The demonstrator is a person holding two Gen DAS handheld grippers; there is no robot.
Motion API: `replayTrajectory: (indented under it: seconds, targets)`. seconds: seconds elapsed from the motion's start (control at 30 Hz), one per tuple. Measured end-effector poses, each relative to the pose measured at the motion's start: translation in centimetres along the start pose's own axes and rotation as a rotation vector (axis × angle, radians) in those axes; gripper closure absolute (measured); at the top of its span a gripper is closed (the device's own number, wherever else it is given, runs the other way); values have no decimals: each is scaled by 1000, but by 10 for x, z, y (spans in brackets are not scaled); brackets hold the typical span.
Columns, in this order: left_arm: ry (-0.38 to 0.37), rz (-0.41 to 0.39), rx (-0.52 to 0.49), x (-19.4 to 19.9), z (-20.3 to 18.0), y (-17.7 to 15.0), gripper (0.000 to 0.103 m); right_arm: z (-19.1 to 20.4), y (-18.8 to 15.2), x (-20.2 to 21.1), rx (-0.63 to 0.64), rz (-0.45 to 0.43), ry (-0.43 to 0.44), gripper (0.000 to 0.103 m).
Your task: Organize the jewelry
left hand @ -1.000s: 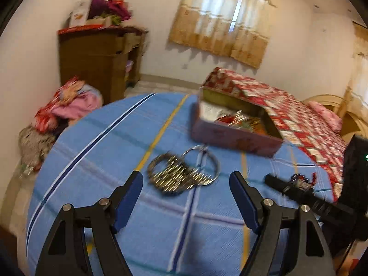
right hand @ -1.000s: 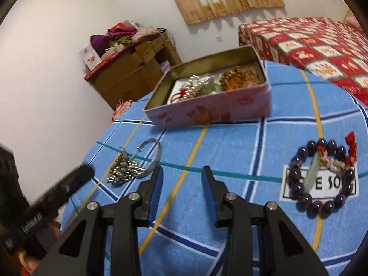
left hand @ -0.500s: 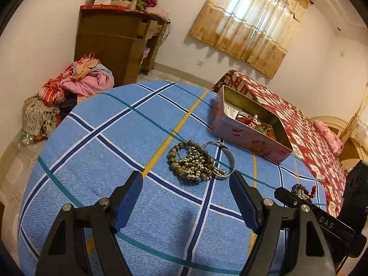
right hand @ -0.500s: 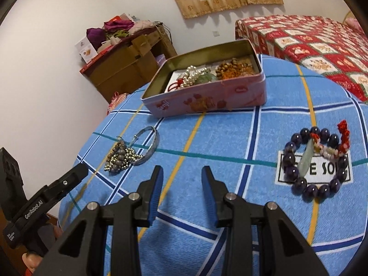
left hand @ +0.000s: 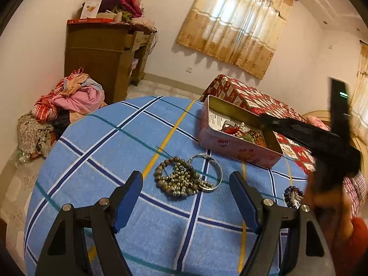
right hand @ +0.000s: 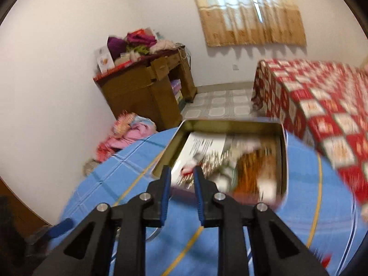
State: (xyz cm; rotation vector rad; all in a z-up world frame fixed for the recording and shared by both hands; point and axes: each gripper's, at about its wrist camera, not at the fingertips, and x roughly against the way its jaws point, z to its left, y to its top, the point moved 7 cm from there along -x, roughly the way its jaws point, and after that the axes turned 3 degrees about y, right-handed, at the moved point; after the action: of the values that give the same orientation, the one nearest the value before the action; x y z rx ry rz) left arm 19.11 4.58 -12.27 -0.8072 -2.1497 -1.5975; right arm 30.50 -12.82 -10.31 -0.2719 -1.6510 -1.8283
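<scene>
Left gripper (left hand: 185, 188) low over the blue checked bench (left hand: 110, 161), jaws spread wide, nothing between them. Just ahead of the gap, flat on the cloth: a tangle of bronze-coloured bead bracelets (left hand: 177, 180), touching and partly overlapping a silver bangle (left hand: 210, 172) on its right. Further right, near the bench edge, a dark purple bead bracelet (left hand: 292, 195), partly hidden behind the right gripper's dark body (left hand: 322, 142) and the hand that carries it.

Right gripper (right hand: 182, 176) blurred, jaws narrow and closing, nothing seen between them; tips poised over the near left corner of the tin box (right hand: 230, 124). Tin open, pink outside, gold inside, standing at the far side of the bench; inside it a printed paper, pale beads, a red piece and orange-brown beads, all smeared by blur in the right view, clearer from the left. From the left view, right gripper's arm crossing over the tin's far right corner and covering part of it.

Beyond the bench: a bed with a red patterned cover (right hand: 322, 105), a brown cabinet (left hand: 99, 59) piled with clothes and boxes, a heap of clothes (left hand: 69, 96) on the floor, a curtained window (left hand: 234, 23).
</scene>
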Motion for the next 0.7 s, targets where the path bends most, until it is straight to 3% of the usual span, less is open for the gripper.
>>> replayTrajectory:
  seconds: [0.13,0.23,0.43,0.47,0.5,0.53,0.7]
  targets:
    - [8,-4,5,-4,7,7,25,0,-5,-40,38,105,16,79]
    - [-11,6,34,-9,11,9,25,-3,-14,-62,108,172,-38,79]
    - [-23,33,57,-17,16,6,25,-7,-20,-66,271,200,-160,81]
    - [-26,35,60,-17,16,5,25,-8,-21,-65,300,206,-180,83]
    - [-29,35,63,-16,16,5,25,-9,-22,-64,323,210,-190,97]
    - [-31,34,66,-15,17,5,25,-12,-22,-61,329,216,-213,100]
    - [-33,20,69,-8,16,6,25,-32,2,-23,109,105,-106,101]
